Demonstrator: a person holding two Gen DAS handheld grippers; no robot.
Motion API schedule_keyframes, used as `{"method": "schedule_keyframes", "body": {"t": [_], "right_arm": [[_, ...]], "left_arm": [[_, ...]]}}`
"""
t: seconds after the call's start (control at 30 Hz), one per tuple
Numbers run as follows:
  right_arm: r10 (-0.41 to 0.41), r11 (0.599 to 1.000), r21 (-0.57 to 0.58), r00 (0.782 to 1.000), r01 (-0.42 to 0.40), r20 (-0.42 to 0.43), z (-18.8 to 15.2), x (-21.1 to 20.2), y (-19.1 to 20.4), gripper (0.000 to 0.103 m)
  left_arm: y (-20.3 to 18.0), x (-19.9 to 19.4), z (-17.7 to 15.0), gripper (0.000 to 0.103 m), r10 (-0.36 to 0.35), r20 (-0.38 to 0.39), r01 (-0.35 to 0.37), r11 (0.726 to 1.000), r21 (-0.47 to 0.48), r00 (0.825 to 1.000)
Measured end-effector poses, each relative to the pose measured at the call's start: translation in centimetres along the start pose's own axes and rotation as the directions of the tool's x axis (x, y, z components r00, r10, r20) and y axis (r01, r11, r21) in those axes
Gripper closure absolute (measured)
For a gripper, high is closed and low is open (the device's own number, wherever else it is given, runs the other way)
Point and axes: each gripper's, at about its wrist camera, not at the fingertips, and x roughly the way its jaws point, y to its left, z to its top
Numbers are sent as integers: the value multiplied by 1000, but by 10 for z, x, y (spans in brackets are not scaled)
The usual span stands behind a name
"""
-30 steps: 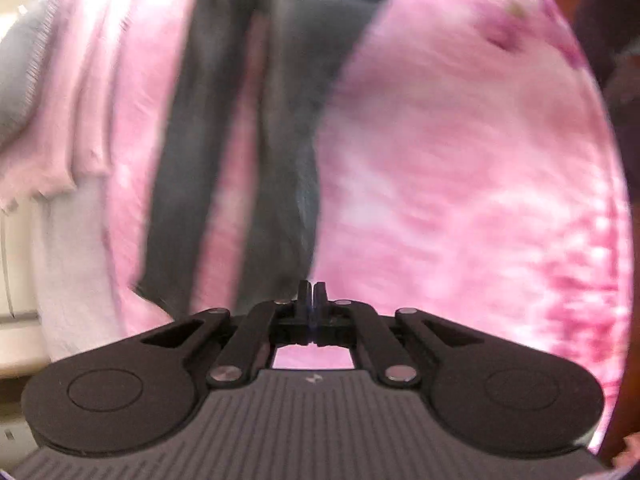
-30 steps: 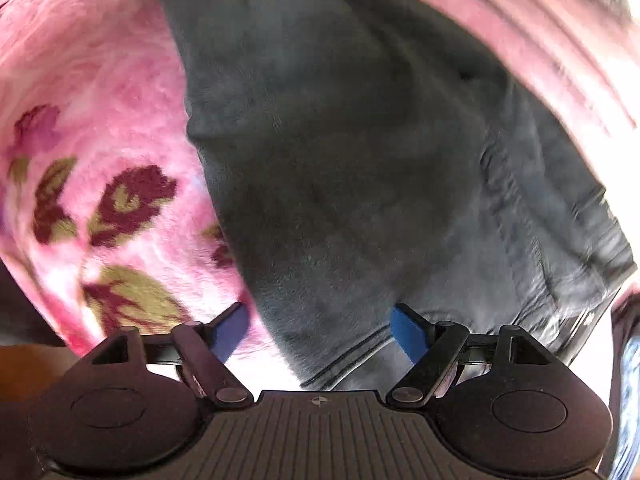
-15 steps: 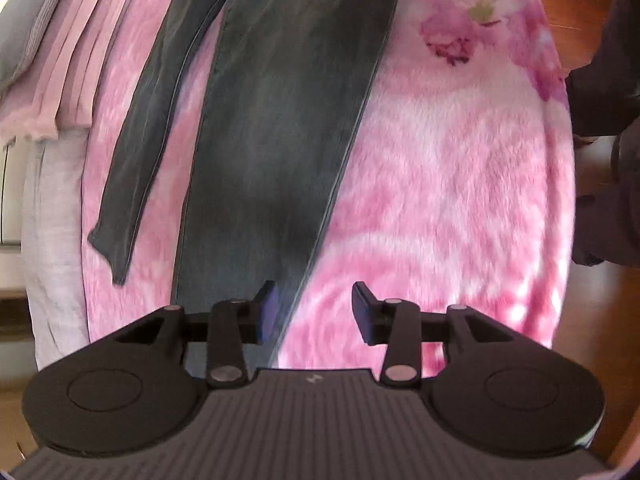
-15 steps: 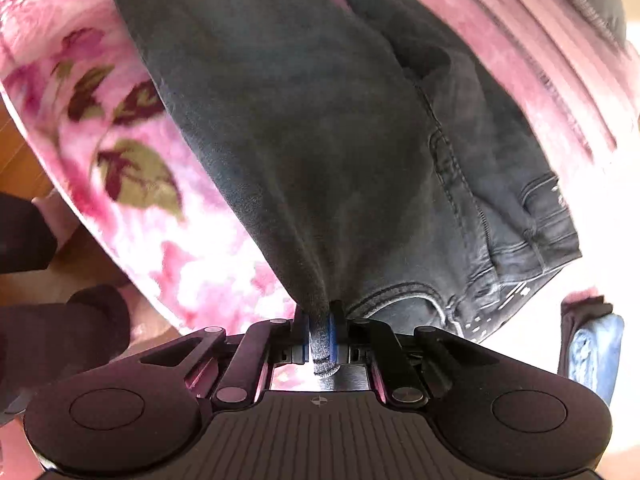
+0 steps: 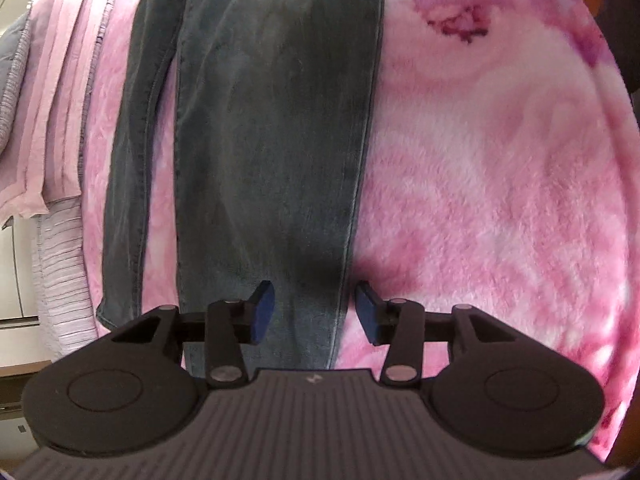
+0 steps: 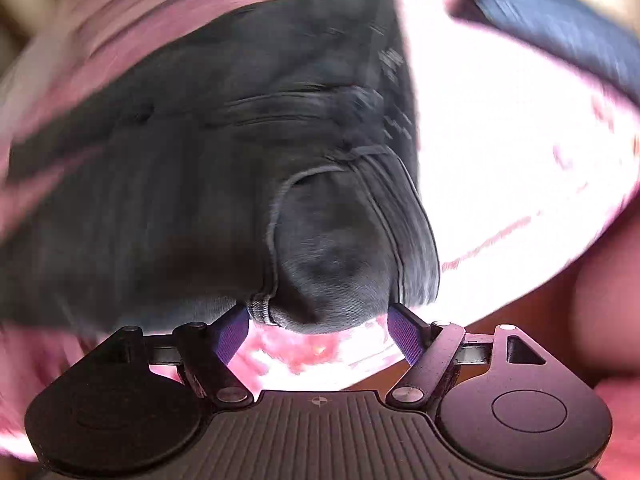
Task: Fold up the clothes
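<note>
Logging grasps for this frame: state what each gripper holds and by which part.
Nothing is held. The left gripper is open over a leg of the jeans; the right gripper is open at their waist end.

A bed fills the room, spread with a fluffy pink floral blanket (image 5: 500, 184). Striped pink bedding (image 5: 56, 120) lies along its far side, with pale cabinet doors (image 5: 16, 272) beyond.

Jeans (image 6: 208, 184) waistband blurred, rt view
</note>
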Motion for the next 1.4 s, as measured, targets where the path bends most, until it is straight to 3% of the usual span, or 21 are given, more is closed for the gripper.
{"method": "schedule_keyframes", "body": {"t": [0.1, 0.23, 0.33, 0.4, 0.5, 0.53, 0.57, 0.63, 0.7, 0.77, 0.87, 0.97, 1.0, 1.07, 1.1, 1.17, 1.27, 1.33, 1.4], "right_arm": [[72, 966, 246, 997, -76, 27, 1, -1, -27, 27], [195, 860, 462, 976, -217, 95, -23, -6, -48, 27], [257, 727, 608, 947, -320, 191, -36, 5, -68, 27], [299, 613, 662, 902, -431, 310, -41, 17, -80, 28], [323, 475, 703, 848, -529, 420, -42, 33, -89, 29], [316, 452, 711, 842, -539, 437, -39, 35, -92, 56], [293, 482, 717, 863, -504, 411, -33, 31, -95, 76], [238, 545, 724, 906, -424, 351, -20, 22, -101, 94], [215, 652, 650, 917, -391, 336, 0, 1, -101, 97], [159, 696, 625, 924, -354, 347, 15, -16, -109, 97], [80, 738, 609, 934, -291, 348, 34, -32, -125, 97], [65, 761, 613, 965, -212, 252, 45, -19, -128, 96], [44, 775, 606, 972, -179, 230, 48, -19, -122, 93], [-22, 807, 583, 981, -96, 192, 48, -31, -110, 69], [-67, 823, 566, 982, -45, 175, 43, -43, -105, 59], [-170, 864, 497, 975, 77, 145, 46, -47, -90, 58], [-283, 908, 361, 948, 214, 148, 54, -60, -54, 58], [-254, 943, 264, 949, 201, 185, 58, -63, -27, 58], [-197, 974, 151, 959, 168, 205, 62, -61, 7, 58]], "left_arm": [[2, 0, 3, 82, -36, -21, 36, 999, 0, 999], [2, 2, 9, 86, -56, -52, 56, 998, 6, 997], [4, 4, 15, 86, -67, -80, 69, 998, 14, 994], [5, 5, 17, 85, -75, -95, 78, 996, 32, 993], [10, 4, 20, 85, -90, -111, 96, 994, 45, 990], [11, 3, 21, 85, -96, -115, 102, 994, 47, 989], [13, 2, 22, 87, -101, -119, 107, 993, 46, 988], [16, -1, 24, 93, -108, -115, 113, 993, 38, 987], [16, -9, 29, 95, -97, -78, 101, 994, 41, 992], [13, -18, 37, 95, -99, -36, 101, 994, 49, 994], [8, -22, 50, 96, -107, -32, 108, 994, 27, 994], [6, -25, 56, 95, -112, -46, 111, 994, -10, 993], [7, -26, 56, 93, -112, -51, 111, 994, -25, 992], [8, -29, 53, 92, -112, -65, 108, 993, -54, 992], [8, -32, 48, 91, -109, -78, 103, 992, -68, 991], [11, -36, 34, 90, -89, -105, 78, 991, -109, 991], [13, -43, 5, 77, -58, -152, 31, 985, -170, 987], [9, -41, -20, 63, -25, -184, -7, 985, -174, 983], [4, -33, -45, 61, 3, -201, -34, 987, -154, 980]]}}
